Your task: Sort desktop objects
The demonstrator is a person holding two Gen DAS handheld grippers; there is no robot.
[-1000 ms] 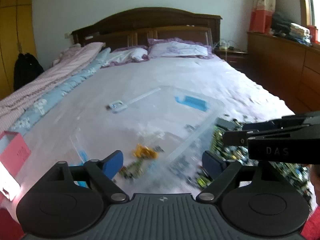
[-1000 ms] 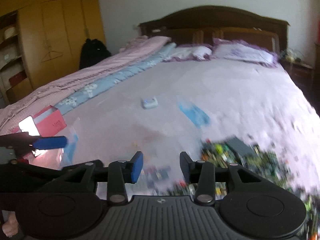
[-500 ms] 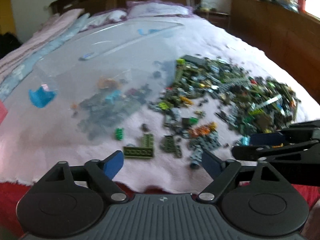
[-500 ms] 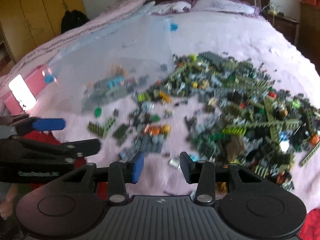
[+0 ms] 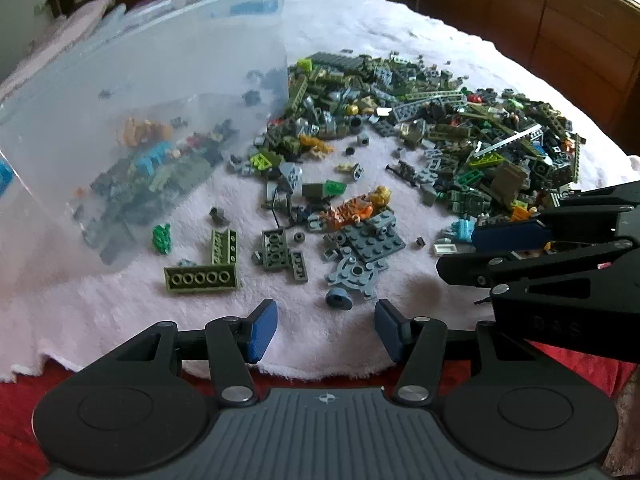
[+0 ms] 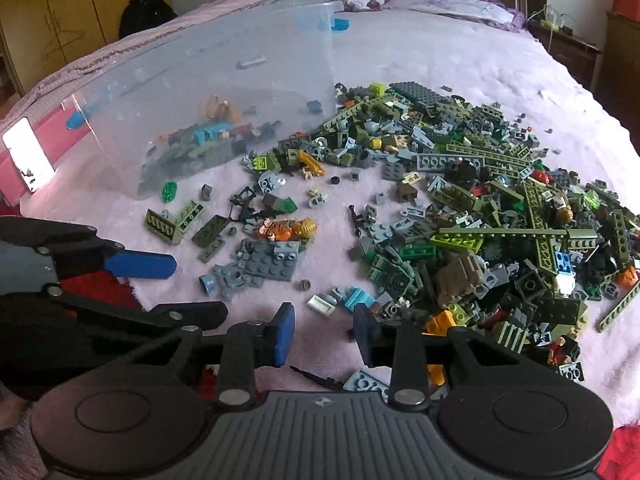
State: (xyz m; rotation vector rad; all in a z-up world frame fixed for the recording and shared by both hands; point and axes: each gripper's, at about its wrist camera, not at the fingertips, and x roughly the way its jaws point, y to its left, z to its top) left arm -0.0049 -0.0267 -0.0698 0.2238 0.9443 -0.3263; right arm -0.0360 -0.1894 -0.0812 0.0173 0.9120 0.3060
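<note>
1. Left gripper (image 5: 326,330): jaws wide apart, nothing between them, hovering over the near edge of the pink blanket (image 5: 120,312), just short of a round blue-grey piece (image 5: 338,299).
2. Right gripper (image 6: 324,330): jaws apart, empty, low over the near fringe of the brick pile (image 6: 480,216); a white tile (image 6: 321,304) and a light-blue piece (image 6: 357,297) lie just ahead of its fingertips.
3. Brick pile: mostly olive and grey, spread over the right half of the blanket, with scattered pieces trailing left.
4. Clear plastic bin (image 5: 160,92) on the left, lying on its side, with a small heap of bricks (image 6: 204,148) inside; its open edge meets the pile's far left end.
5. Loose pieces between bin and pile: olive long brick (image 5: 202,278), grey plate (image 5: 374,236), orange tiger figure (image 5: 352,210), small green piece (image 5: 162,238).
6. Each gripper shows in the other's view, side by side, near but not touching.
7. Pink box (image 6: 24,160) sits left of the bin, beyond the blanket.
</note>
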